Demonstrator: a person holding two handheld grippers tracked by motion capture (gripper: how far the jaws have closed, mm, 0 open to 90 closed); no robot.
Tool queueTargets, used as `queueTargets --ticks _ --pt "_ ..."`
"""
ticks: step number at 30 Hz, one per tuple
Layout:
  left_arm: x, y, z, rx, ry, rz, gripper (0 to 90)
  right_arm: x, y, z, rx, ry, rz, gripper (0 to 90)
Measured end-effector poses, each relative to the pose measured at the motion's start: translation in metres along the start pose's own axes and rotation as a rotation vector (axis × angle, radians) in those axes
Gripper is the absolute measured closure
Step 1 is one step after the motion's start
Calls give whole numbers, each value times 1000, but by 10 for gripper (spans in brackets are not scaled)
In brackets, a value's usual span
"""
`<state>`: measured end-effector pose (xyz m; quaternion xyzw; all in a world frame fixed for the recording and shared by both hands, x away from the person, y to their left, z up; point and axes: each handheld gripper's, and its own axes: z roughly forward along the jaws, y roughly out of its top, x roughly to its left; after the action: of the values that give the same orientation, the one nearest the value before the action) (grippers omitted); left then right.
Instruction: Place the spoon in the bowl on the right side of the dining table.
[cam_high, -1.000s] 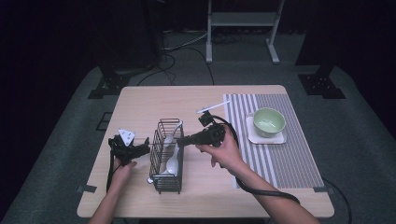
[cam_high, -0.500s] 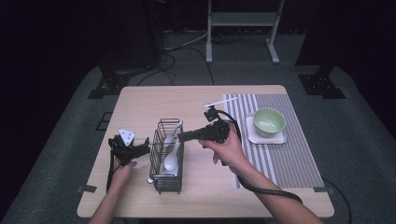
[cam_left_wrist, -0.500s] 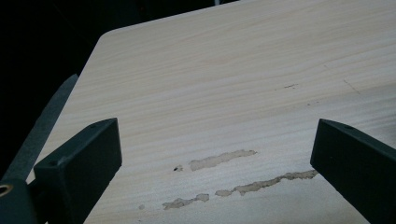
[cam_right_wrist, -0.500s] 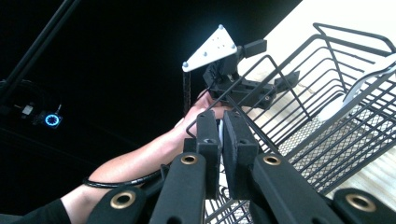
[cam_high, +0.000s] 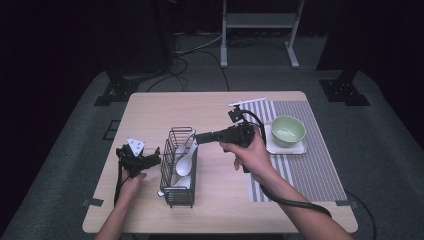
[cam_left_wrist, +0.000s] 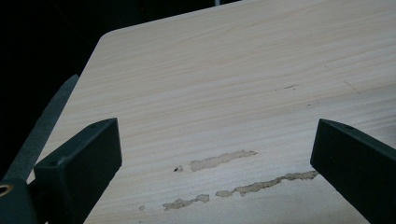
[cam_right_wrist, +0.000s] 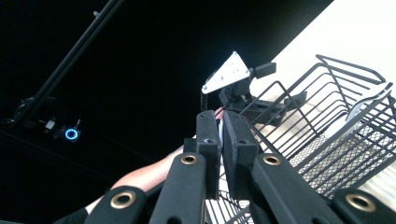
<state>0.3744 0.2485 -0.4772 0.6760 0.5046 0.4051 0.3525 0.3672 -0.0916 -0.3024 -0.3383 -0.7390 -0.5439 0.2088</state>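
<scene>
While right gripper (cam_high: 200, 137) hangs clenched over basket (cam_high: 170, 192) rim, left gripper (cam_high: 155, 155) released just beside basket

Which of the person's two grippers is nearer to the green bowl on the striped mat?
The right gripper. Its body is held just left of the green bowl, its jaws pointing away over the wire basket. The left gripper rests beyond the basket, near the table's left edge.
</scene>
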Motion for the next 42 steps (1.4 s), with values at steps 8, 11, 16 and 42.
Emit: queueTargets --ticks 8,11,16,42 --pt "0 0 0 0 0 -1 9 6 0 -10 -5 1 -3 858" --pt "0 0 0 0 0 -1 9 6 -1 -16 -16 0 1 857" --pt "0 0 0 1 -1 0 9 7 -1 -24 -23 -4 0 857" --pt "0 0 0 1 3 4 10 -13 -25 -79 -116 -59 55 858"
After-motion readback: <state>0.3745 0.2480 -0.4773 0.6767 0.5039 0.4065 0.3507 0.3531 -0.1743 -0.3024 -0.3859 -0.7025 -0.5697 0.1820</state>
